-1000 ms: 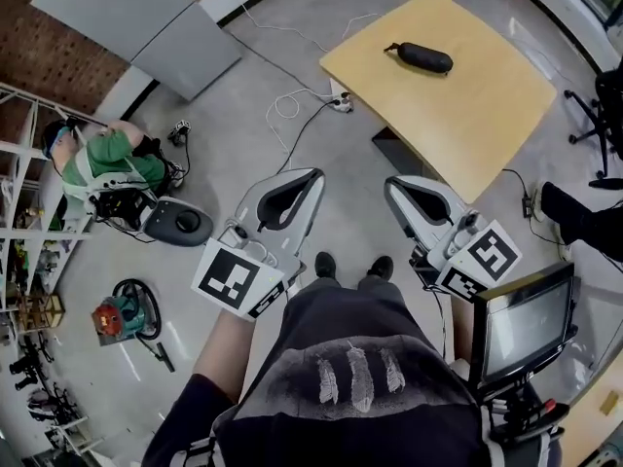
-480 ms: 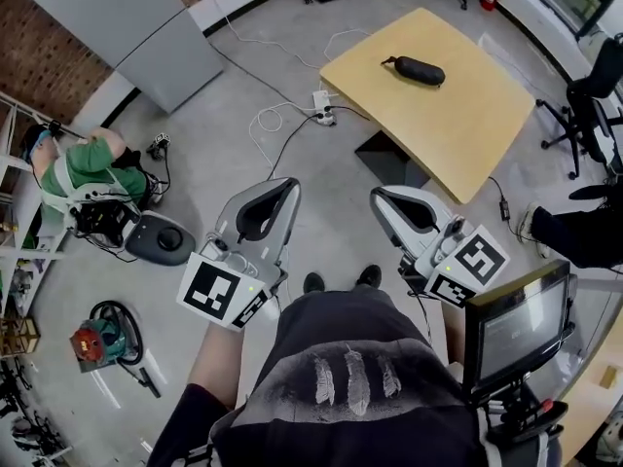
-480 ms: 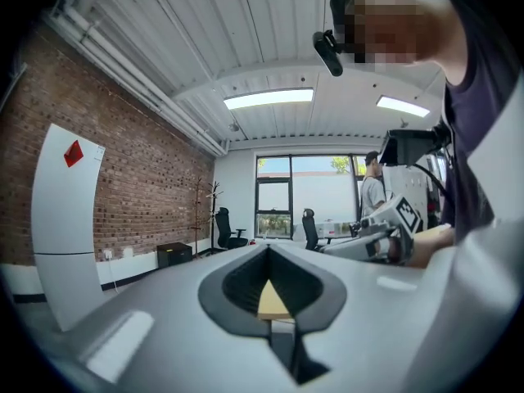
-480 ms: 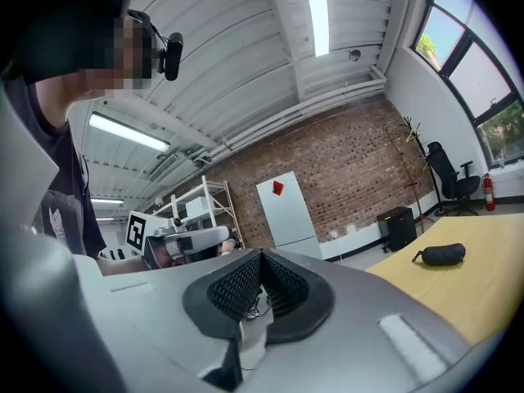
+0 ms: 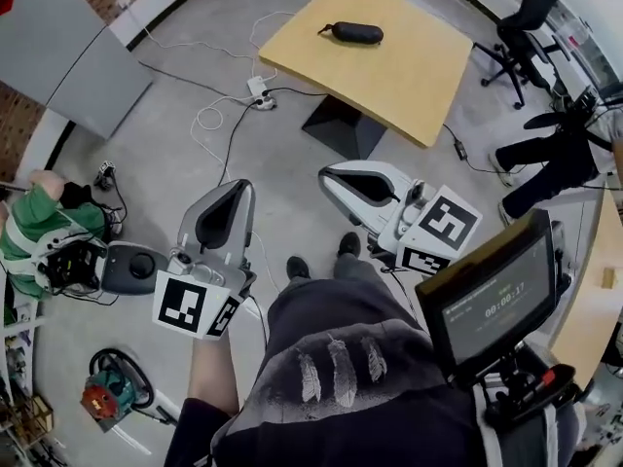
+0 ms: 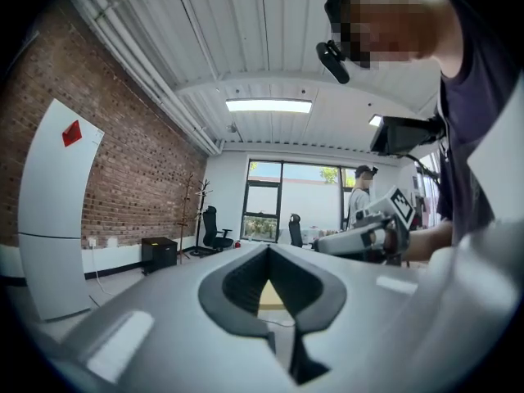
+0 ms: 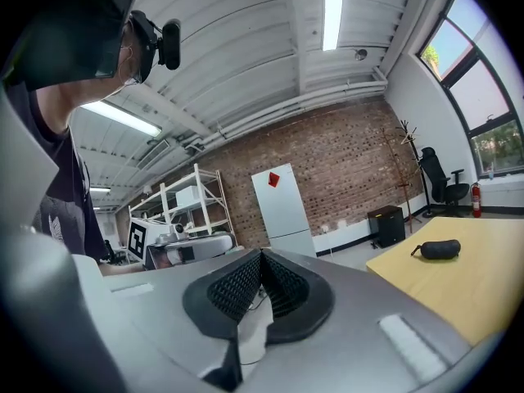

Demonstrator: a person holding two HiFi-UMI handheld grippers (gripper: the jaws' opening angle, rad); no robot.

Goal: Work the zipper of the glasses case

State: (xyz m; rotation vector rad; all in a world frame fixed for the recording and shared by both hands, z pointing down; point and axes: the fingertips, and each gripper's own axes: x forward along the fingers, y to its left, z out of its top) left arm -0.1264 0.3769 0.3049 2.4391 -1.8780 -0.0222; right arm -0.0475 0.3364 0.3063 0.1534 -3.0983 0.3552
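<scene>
The black glasses case lies zipped on the yellow table at the top of the head view, far from both grippers. In the right gripper view the glasses case sits small on the table at the right. My left gripper is held over the grey floor in front of the body, shut and empty. My right gripper points left, also shut with nothing in it. Their jaws meet at the tips in the left gripper and right gripper views.
A power strip with white cables lies on the floor by the table base. An office chair and a person's legs are at the right. A person in green sits at the left. A small screen hangs near my right side.
The head view has swung: table and case have slid left and up in the picture. Both grippers have drifted left and lower, still shut.
</scene>
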